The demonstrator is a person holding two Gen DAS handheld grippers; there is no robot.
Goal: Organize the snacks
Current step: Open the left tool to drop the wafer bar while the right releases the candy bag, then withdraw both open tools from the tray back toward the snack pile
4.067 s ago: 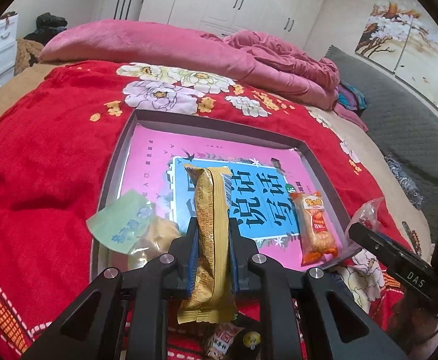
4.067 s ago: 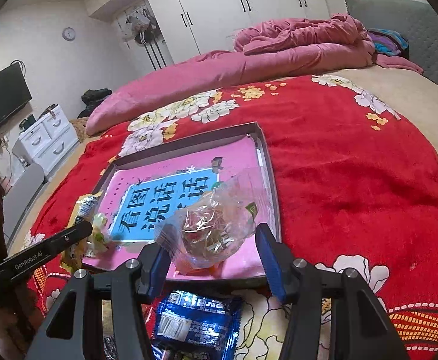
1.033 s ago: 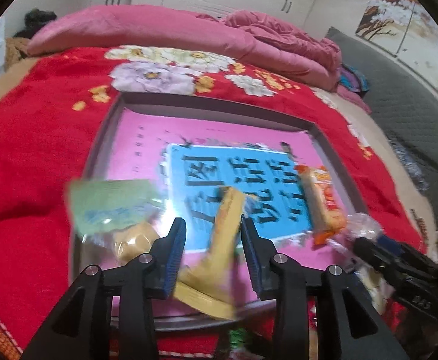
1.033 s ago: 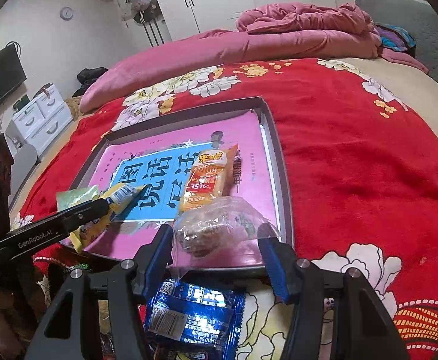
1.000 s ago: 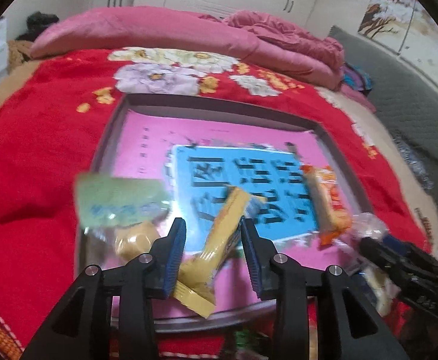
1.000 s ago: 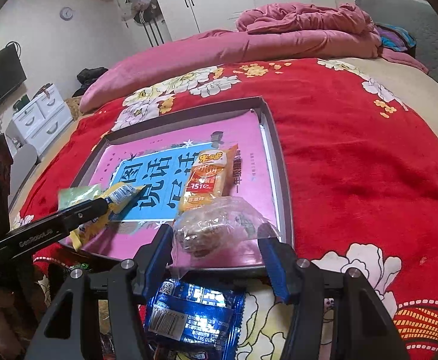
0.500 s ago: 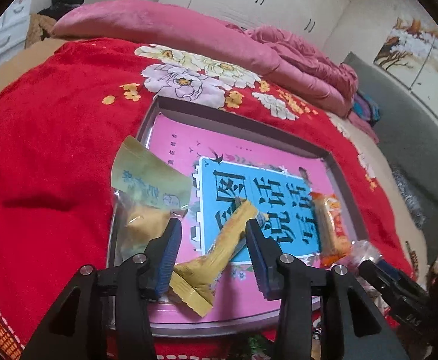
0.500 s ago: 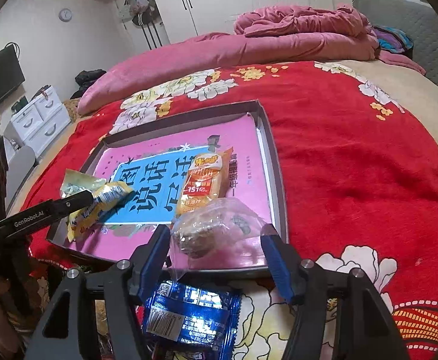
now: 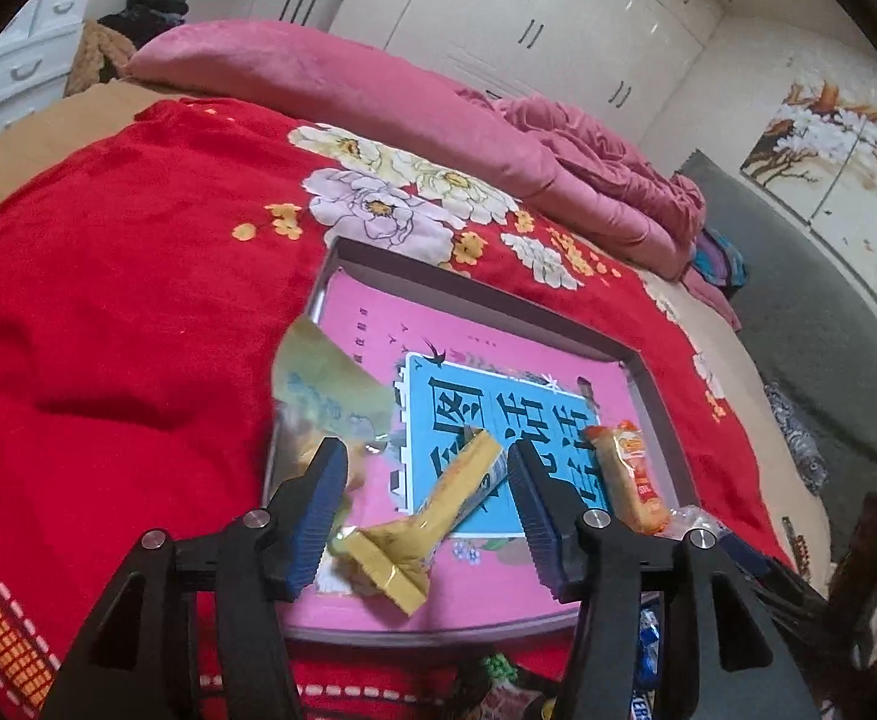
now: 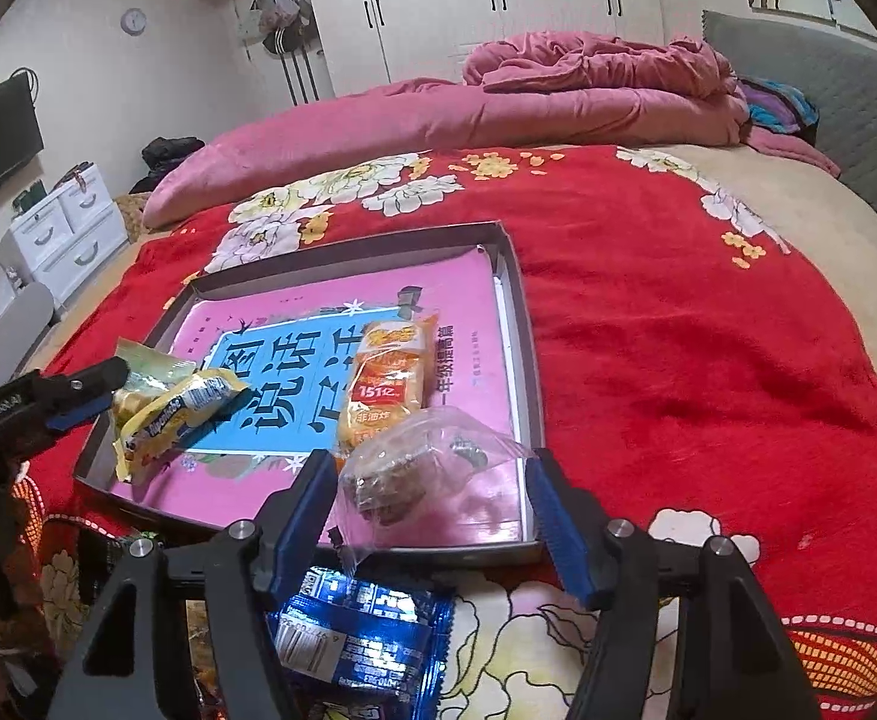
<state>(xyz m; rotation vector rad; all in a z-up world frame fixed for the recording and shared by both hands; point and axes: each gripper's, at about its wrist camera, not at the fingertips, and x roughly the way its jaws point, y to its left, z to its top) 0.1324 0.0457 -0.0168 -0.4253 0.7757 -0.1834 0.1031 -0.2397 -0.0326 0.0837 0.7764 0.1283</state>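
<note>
A shallow grey box lid (image 9: 486, 291) with a pink and blue printed floor lies on the red bed cover. In it lie a yellow snack bar (image 9: 438, 510), a green-topped packet (image 9: 324, 384), an orange packet (image 9: 630, 480) and a clear bag of dark snacks (image 10: 420, 468). My left gripper (image 9: 426, 480) is open over the yellow bar without touching it. My right gripper (image 10: 432, 492) is open around the clear bag at the lid's near edge. The left gripper (image 10: 87, 393) also shows in the right wrist view beside the yellow bar (image 10: 174, 414).
A blue snack packet (image 10: 354, 630) lies on the cover below my right gripper, outside the lid (image 10: 522, 324). More wrappers (image 9: 498, 684) lie under my left gripper. A pink quilt (image 9: 348, 84) lies along the far side. A white drawer unit (image 10: 60, 234) stands at left.
My left gripper let go of the yellow bar, which now lies in the lid, then opened wider and pulled back. My right gripper stayed open around the clear bag.
</note>
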